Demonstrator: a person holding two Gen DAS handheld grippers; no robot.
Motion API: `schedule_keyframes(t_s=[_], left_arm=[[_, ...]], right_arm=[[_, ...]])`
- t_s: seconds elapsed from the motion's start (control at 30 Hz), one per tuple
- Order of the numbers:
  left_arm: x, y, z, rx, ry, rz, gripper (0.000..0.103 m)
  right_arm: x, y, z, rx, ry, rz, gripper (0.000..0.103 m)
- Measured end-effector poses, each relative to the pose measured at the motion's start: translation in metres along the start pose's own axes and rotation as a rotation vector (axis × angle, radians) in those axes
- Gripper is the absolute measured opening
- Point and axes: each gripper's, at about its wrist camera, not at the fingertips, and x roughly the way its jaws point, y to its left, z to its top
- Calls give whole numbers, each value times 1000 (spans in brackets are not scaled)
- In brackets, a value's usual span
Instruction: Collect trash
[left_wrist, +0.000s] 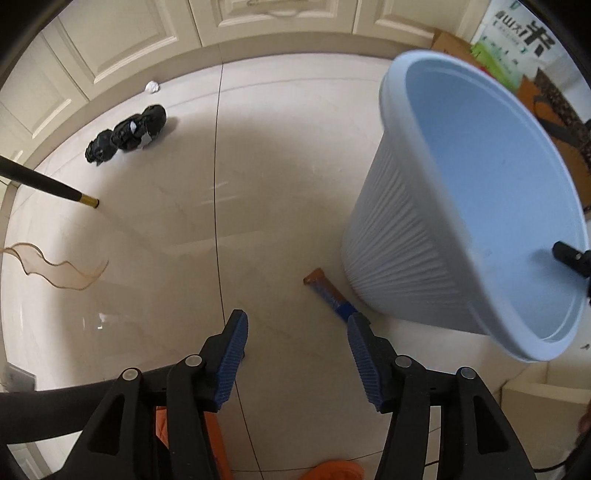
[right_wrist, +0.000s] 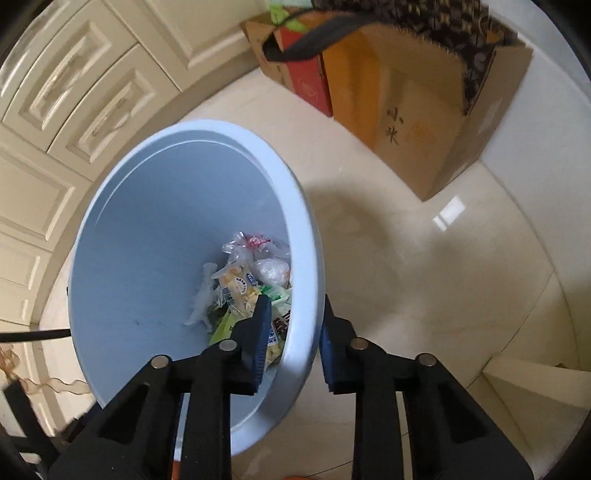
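A brown and blue snack wrapper (left_wrist: 325, 291) lies on the pale tiled floor, just ahead of my left gripper (left_wrist: 297, 326). That gripper is open, pointing down, with nothing between its blue pads. To the right a light blue ribbed bin (left_wrist: 406, 240) is tilted. My right gripper (right_wrist: 295, 310) is shut on the bin's rim (right_wrist: 304, 280), one finger inside and one outside. Several wrappers and plastic bags (right_wrist: 251, 284) lie in the bin (right_wrist: 147, 240). Crumpled black bags (left_wrist: 129, 133) and a white paper ball (left_wrist: 152, 86) lie farther off by the cabinets.
Cream cabinet doors (left_wrist: 147, 37) run along the far side. A black chair leg with a gold tip (left_wrist: 55, 186) slants in from the left, above a thin brown ribbon (left_wrist: 55, 269). Cardboard boxes (right_wrist: 424, 129) and a red box (right_wrist: 306, 81) stand behind the bin.
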Motion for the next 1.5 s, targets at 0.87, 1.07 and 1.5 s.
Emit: schedule_keyframes(t_s=[0.87, 1.07, 1.5], left_arm=[[192, -48, -7, -190, 146, 74, 67], [232, -47, 1, -205, 151, 57, 67], [268, -38, 18, -179, 121, -5, 15]], right_arm=[[-47, -47, -22, 142, -134, -77, 14], [-48, -53, -22, 154, -148, -78, 14], [-38, -51, -23, 145, -140, -79, 14]])
